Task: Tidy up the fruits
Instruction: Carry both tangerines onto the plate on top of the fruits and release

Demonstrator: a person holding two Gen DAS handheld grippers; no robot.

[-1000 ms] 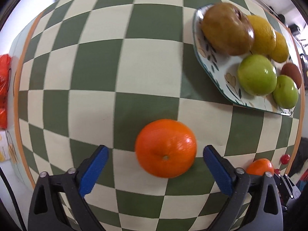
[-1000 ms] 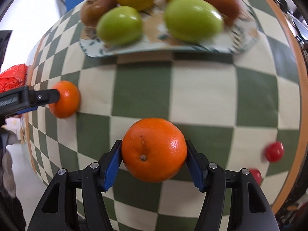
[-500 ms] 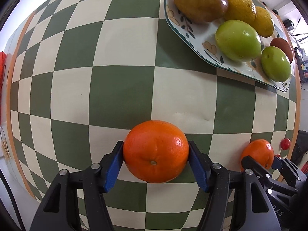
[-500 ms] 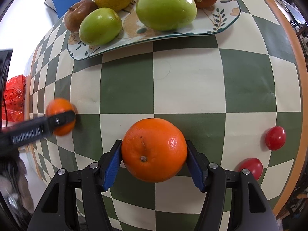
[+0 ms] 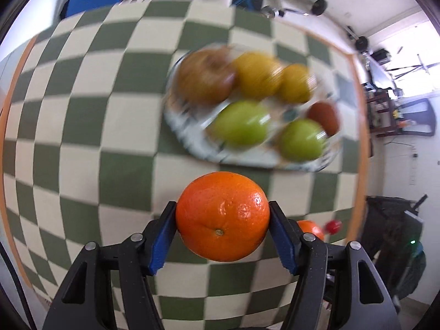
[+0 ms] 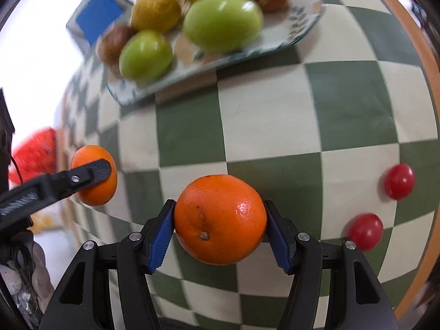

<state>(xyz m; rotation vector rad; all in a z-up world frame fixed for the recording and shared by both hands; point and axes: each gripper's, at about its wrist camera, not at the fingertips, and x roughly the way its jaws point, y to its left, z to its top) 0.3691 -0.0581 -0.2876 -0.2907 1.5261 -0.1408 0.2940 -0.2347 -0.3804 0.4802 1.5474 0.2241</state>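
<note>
My left gripper (image 5: 222, 229) is shut on an orange (image 5: 222, 216) and holds it above the checkered tablecloth, in front of the patterned plate (image 5: 189, 137). My right gripper (image 6: 220, 227) is shut on a second orange (image 6: 220, 218), also lifted. The plate (image 6: 302, 27) holds two green apples, two yellow fruits and two brown-red fruits. In the right wrist view the left gripper's finger (image 6: 82, 177) crosses its orange (image 6: 95, 192) at the left. In the left wrist view the right gripper's orange (image 5: 310, 228) peeks out behind my right finger.
Two red cherry tomatoes (image 6: 398, 181) (image 6: 365, 231) lie on the cloth near the table's orange right edge (image 6: 429, 63). A red bag (image 6: 35, 154) sits off the table's left. A blue box (image 6: 99, 13) stands behind the plate.
My left gripper closed on its orange, lifted it and swung toward the plate. My right gripper kept its orange and rose a little.
</note>
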